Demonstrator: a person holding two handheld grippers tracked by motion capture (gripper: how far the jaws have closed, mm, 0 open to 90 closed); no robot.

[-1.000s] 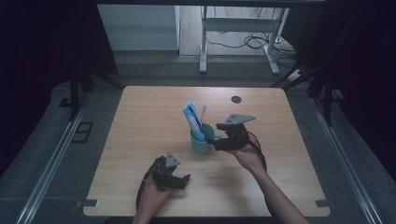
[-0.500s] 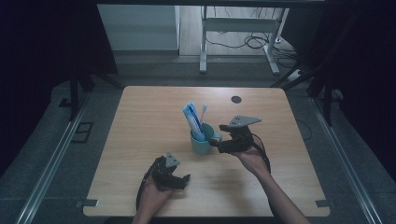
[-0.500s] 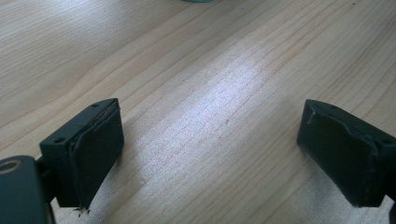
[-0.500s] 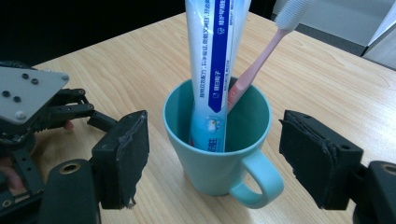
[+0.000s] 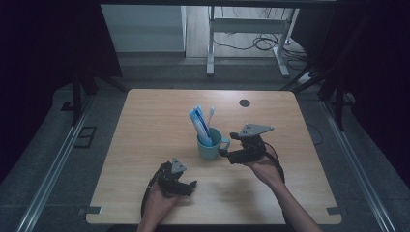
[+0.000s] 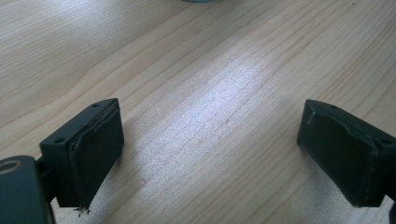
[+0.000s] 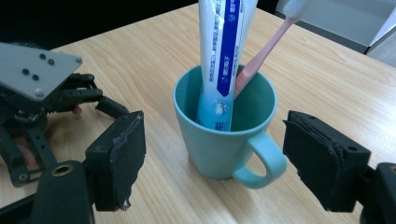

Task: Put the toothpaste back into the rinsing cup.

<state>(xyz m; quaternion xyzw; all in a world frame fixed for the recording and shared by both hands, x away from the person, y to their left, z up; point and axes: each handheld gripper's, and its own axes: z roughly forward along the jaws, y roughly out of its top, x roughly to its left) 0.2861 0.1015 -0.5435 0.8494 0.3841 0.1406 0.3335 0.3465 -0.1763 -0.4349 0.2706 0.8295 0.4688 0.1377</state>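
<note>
The right tongs (image 5: 226, 145) have drawn back from the teal mug (image 5: 210, 145) and gape wide, suggesting a release, while the left tongs (image 5: 189, 184) rest wide on the bench (image 5: 145, 125).

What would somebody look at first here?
Probably the teal mug near the middle of the wooden table, with a blue-and-white toothpaste tube and a pink toothbrush standing up in it. Next, the right gripper right beside the mug, jaws wide open on either side of it. The left gripper sits open near the table's front edge, over bare wood.
</note>
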